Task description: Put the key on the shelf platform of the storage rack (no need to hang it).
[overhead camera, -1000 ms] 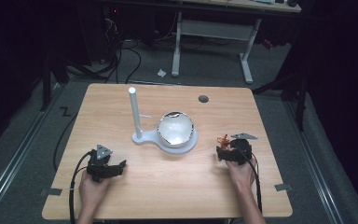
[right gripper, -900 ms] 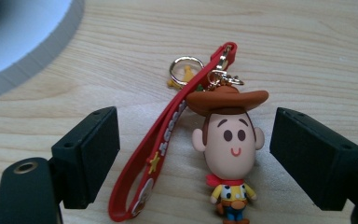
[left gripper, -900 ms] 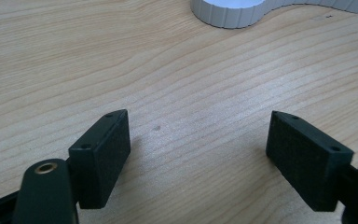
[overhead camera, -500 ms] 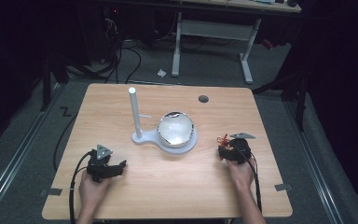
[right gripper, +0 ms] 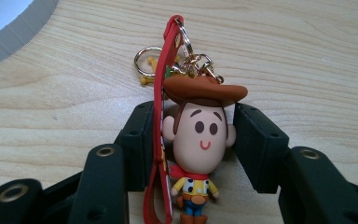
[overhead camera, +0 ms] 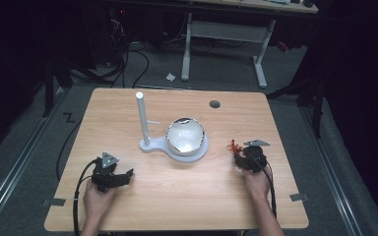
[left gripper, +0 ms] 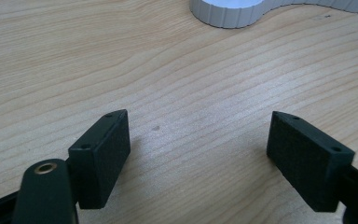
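Your right hand-held gripper [right gripper: 200, 140] pinches the cowboy keychain [right gripper: 199, 140] by its head only, w/ strap and rings dangling (smooth rounded head): it could slip out or snag. It sits betw. the jaws, low over the counter [overhead camera: 177, 196], right of the white stand [overhead camera: 174, 147]. Left hand-held gripper [left gripper: 198, 154] gapes empty.

Wood table [overhead camera: 177, 196] w/ white stand [overhead camera: 150, 145], bowl [overhead camera: 185, 137].

Bright lit table [overhead camera: 177, 196] w/ dark surrounds; soft high view, sharp gripper views.
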Demonstrator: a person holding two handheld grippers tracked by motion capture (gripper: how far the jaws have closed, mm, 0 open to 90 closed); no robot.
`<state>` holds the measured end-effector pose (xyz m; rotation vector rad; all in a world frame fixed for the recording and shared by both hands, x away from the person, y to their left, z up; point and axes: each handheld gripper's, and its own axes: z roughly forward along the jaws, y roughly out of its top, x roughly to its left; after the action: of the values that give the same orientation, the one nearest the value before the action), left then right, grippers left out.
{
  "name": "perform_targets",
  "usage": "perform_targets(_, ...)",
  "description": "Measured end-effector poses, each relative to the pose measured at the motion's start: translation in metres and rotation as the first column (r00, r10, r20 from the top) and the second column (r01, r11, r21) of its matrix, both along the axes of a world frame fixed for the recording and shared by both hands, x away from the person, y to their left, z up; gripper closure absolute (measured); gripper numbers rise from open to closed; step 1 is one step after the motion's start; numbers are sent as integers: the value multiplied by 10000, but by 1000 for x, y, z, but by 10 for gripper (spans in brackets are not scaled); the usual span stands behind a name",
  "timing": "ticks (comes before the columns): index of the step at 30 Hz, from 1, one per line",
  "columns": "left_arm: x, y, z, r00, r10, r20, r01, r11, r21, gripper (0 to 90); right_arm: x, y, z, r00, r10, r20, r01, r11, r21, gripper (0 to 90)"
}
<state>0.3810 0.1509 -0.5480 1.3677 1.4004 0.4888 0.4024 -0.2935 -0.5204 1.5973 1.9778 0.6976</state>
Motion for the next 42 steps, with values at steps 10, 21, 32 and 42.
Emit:
perform_targets(10,0,0,0,10000,3,-3,-3,10000,-1,217,-3,5,5,9982,603,3,-602,9976,-337,519)
perform_targets(21,0,0,0,10000,2,-3,-2,10000,-2,217,-15,6,21,9934,1094,339,-1093,9940,-70,520)
perform_targets(32,0,0,0,10000,0,-2,0,10000,5,217,-26,9,38,9854,1550,704,-1557,9878,42,520)
perform_targets(42,0,0,0,10000,2,0,-2,10000,3,218,-36,11,55,9758,1929,1033,-1958,9805,184,520)
